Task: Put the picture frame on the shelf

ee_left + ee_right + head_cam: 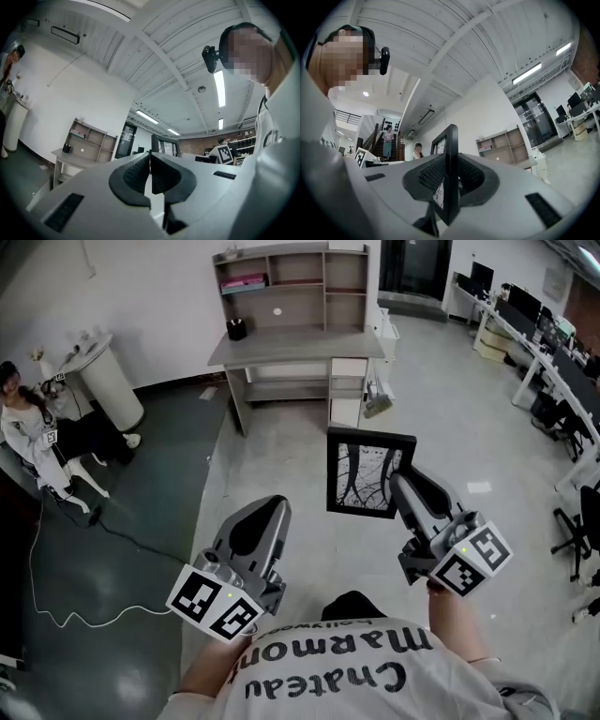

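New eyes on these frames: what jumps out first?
The black picture frame, clamped in the right hand-held gripper at centre. Next, the left hand-held gripper beside it, jaws shut and empty. Far ahead stands the shelf on its desk.

The person's shirt [347,681] reads, upside down, "Chateau Marmon".

The picture frame [356,474] held in the right gripper [398,482] is edged in black, with dark branches printed on white. That gripper and the left gripper [266,505] are finished in grey, with black-and-white square markers behind the jaws.
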The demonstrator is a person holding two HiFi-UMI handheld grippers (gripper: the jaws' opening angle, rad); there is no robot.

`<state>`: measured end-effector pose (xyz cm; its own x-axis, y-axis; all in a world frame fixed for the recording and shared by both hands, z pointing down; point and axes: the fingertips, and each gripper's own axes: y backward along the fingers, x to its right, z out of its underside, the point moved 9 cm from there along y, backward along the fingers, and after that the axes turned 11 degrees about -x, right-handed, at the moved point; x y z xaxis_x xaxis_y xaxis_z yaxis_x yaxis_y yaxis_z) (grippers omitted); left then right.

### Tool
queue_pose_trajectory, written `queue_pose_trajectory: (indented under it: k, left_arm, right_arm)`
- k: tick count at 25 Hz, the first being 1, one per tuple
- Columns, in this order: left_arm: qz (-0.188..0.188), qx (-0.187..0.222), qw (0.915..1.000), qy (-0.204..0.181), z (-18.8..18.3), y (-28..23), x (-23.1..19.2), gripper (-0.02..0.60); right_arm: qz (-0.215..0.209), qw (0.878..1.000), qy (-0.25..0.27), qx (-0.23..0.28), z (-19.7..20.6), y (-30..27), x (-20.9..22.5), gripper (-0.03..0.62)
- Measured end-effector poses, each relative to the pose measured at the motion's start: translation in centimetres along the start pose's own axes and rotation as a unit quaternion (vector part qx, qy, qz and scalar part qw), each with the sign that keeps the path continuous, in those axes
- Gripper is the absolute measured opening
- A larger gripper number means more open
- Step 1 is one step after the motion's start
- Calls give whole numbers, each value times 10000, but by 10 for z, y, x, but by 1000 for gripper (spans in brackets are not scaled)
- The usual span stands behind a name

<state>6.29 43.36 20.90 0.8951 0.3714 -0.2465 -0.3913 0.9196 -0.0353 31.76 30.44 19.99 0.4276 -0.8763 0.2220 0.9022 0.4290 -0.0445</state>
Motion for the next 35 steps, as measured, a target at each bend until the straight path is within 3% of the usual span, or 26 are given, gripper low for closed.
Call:
queue_pose_trajectory:
  k: [4, 8, 11, 17, 25, 30, 32, 35]
  left_arm:
    - [-121, -51, 9999, -71, 18, -6, -10, 18]
    - [-244, 38, 9996, 122, 44, -56, -97, 17]
    - [-189, 79, 9998, 47, 24, -111, -158, 17]
    - [-348, 492, 9981, -140, -15, -211, -212, 18]
    - [-899, 418, 9951, -40, -10, -286, -265, 15]
    - [-809, 477, 9955, 149, -29, -331, -330, 17]
    - [-712, 345, 9968, 119, -40, -352, -363, 17]
    - [-460, 313, 9984, -48, -32, -370, -377, 15]
  right_arm:
    - [-43, 9999, -132, -21, 18, -8, 15, 87]
    - [-38, 9999, -83, -49, 47, -86, 72, 87]
    - [-109, 9999, -106, 1, 32, -151, 123, 89]
    - [-496, 9987, 10, 113, -22, -225, 221, 89]
    - [-851, 9963, -71, -50, -23, -301, 296, 87]
    - [-781, 9967, -134, -185, -36, -365, 336, 87]
    - [-737, 9968, -208, -211, -43, -398, 352, 87]
    - [-703, 9973, -154, -149, -35, -410, 364, 87]
